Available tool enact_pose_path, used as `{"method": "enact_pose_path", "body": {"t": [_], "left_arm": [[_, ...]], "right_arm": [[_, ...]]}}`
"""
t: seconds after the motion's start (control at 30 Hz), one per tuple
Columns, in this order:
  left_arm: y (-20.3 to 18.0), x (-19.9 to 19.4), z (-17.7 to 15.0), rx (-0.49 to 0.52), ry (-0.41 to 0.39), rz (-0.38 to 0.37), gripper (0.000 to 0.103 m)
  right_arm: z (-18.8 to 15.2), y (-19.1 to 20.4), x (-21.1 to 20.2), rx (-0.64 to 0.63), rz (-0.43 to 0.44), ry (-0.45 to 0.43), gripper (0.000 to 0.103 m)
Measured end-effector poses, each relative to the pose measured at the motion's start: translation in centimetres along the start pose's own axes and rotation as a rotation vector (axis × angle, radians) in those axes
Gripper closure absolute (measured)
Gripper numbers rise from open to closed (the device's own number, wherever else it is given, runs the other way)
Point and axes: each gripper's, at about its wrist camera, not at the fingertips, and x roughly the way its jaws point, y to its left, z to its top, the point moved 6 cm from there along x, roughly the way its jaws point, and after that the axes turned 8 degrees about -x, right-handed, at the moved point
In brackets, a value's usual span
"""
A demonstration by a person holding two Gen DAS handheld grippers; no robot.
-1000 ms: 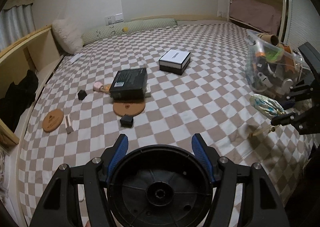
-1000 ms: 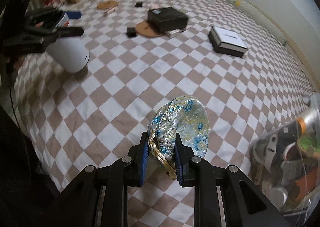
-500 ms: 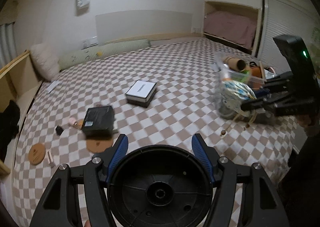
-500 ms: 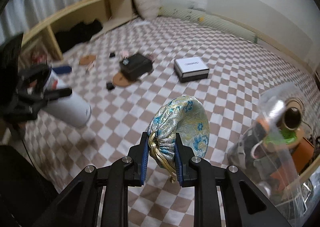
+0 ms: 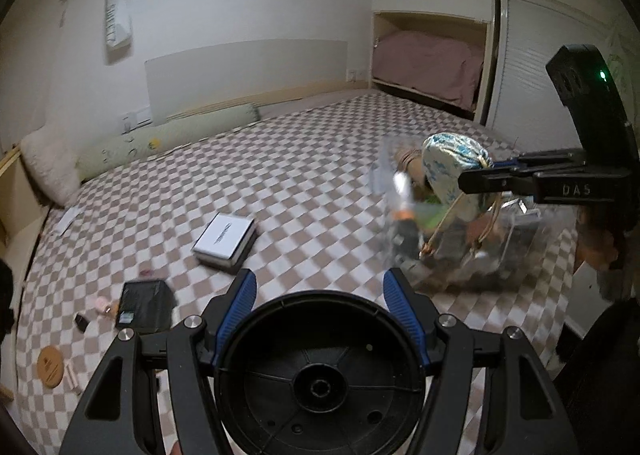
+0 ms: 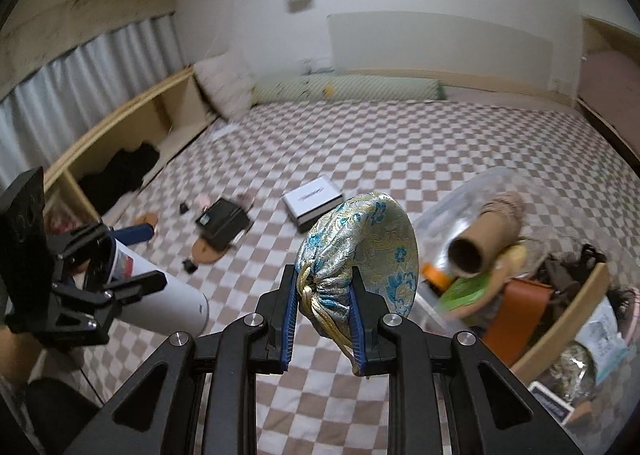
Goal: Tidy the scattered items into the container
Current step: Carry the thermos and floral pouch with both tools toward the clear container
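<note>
Checkered bed (image 6: 400,143) w/ bin (image 6: 460,215) at R: R gripper (image 6: 324,315) pinches pouch (image 6: 360,251) by its neck, near bin; should centre it over opening, clear of tube (image 6: 484,243), before release; L gripper (image 5: 316,311) clamps bottle (image 6: 160,303)

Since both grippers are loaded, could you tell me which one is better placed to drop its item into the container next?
Right: the right gripper holds the brocade pouch by the clear container; the left gripper holds its white cylinder farther away.
</note>
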Motion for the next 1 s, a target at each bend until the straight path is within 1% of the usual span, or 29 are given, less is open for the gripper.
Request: {"method": "enact_pose_path", "body": {"t": [0.07,0.27,0.4,0.5,0.7,0.87,1.0], "left_arm": [[-1.3,0.6,1.5,-0.002,-0.001,-0.017,0.037],[-4.6,1.8,5.6,0.000,-0.012,-0.040,0.037],[-7.2,2.1,8.8,0.018,-0.039,-0.049,0.037],[-8.8,2.5,10.9,0.031,-0.064,-0.056,0.037],[-11.8,3.9,14.0,0.027,-0.093,-0.092,0.037],[-13.9,5.6,15.4,0.013,-0.085,-0.132,0.037],[-16.5,7.7,16.2,0.014,-0.060,-0.151,0.037]], "right_arm": [[0.6,-1.1,-0.5,0.027,-0.016,-0.014,0.079],[2.4,-3.7,-2.7,0.097,-0.041,-0.096,0.079],[3.1,-6.1,-4.4,0.160,-0.038,-0.142,0.079],[3.3,-8.0,-5.9,0.194,-0.063,-0.183,0.080],[2.7,-12.1,-8.1,0.274,-0.108,-0.230,0.079],[1.3,-14.6,-8.8,0.323,-0.141,-0.234,0.079],[-0.1,-17.3,-9.5,0.377,-0.179,-0.233,0.079]]}}
